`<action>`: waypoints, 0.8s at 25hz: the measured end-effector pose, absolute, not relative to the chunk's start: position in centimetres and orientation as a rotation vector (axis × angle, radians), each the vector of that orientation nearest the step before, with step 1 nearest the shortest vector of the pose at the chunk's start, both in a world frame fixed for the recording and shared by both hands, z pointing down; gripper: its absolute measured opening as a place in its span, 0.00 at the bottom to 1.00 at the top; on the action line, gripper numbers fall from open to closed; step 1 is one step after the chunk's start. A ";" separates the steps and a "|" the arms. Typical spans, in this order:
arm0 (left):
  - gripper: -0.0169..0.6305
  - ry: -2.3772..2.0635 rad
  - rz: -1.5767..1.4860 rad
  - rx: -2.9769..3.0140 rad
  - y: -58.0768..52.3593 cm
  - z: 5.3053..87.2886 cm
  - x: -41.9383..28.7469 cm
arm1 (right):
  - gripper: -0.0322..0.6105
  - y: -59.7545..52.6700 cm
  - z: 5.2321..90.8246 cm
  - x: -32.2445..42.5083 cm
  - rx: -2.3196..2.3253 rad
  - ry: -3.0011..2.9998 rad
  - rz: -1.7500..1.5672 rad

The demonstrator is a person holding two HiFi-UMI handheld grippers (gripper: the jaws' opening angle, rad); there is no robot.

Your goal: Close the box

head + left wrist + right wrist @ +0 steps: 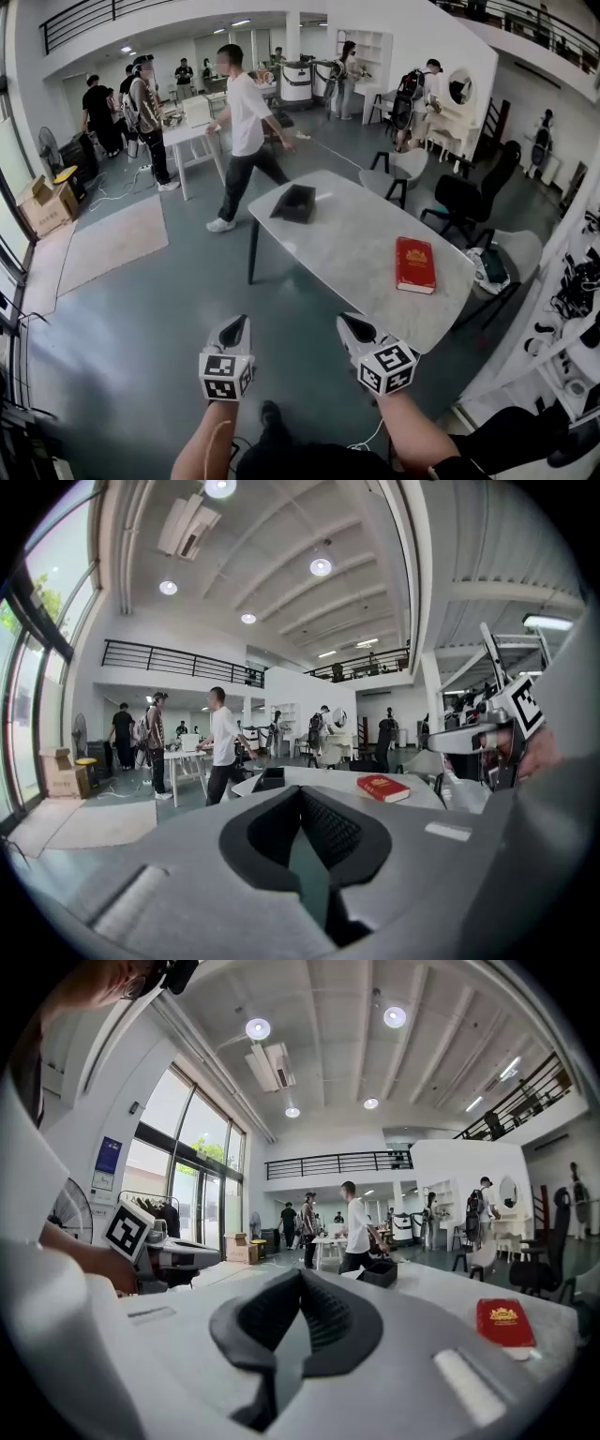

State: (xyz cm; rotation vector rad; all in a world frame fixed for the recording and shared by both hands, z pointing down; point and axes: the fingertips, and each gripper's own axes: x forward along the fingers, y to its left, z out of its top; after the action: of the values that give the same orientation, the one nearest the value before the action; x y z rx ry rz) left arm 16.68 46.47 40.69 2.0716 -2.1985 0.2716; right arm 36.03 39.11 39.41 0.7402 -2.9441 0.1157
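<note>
A white marble table (pixel 347 234) stands ahead of me. A flat red box (pixel 414 264) with a gold emblem lies on its near right part, lid down. A black box (pixel 294 202) sits at the table's far left end; I cannot tell how its lid stands. My left gripper (pixel 235 324) and right gripper (pixel 350 322) hover side by side over the floor, short of the table's near edge. Both are shut and hold nothing. The red box (pixel 382 787) and the black box (pixel 271 778) show beyond the shut left gripper (pixel 300 793). Past the shut right gripper (pixel 302 1275), the red box (pixel 505 1322) lies at right.
A person in a white shirt (pixel 246 131) walks across the floor just beyond the table. Other people stand around a small white table (pixel 192 139) further back. Black chairs (pixel 464 202) and a grey chair (pixel 514 255) stand to the right of the marble table. A rug (pixel 112 239) and cardboard boxes (pixel 45 204) lie at left.
</note>
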 end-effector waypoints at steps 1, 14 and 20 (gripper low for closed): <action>0.04 -2.202 0.301 2.081 45.8 40.9 16.3 | 0.05 38.6 39.7 35.3 0.733 -2.940 0.120; 0.04 -2.117 0.284 2.122 33.6 42.7 1.7 | 0.05 27.8 41.4 18.7 0.705 -2.894 0.156; 0.04 -2.115 0.319 2.165 28.9 42.7 -4.7 | 0.05 23.3 41.6 11.5 0.724 -2.903 0.192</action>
State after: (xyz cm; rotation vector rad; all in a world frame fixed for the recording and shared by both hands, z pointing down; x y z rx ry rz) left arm -4.65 28.92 42.70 2.1651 -2.1151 0.3190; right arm 11.54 23.33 41.60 0.7244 -2.9029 0.1918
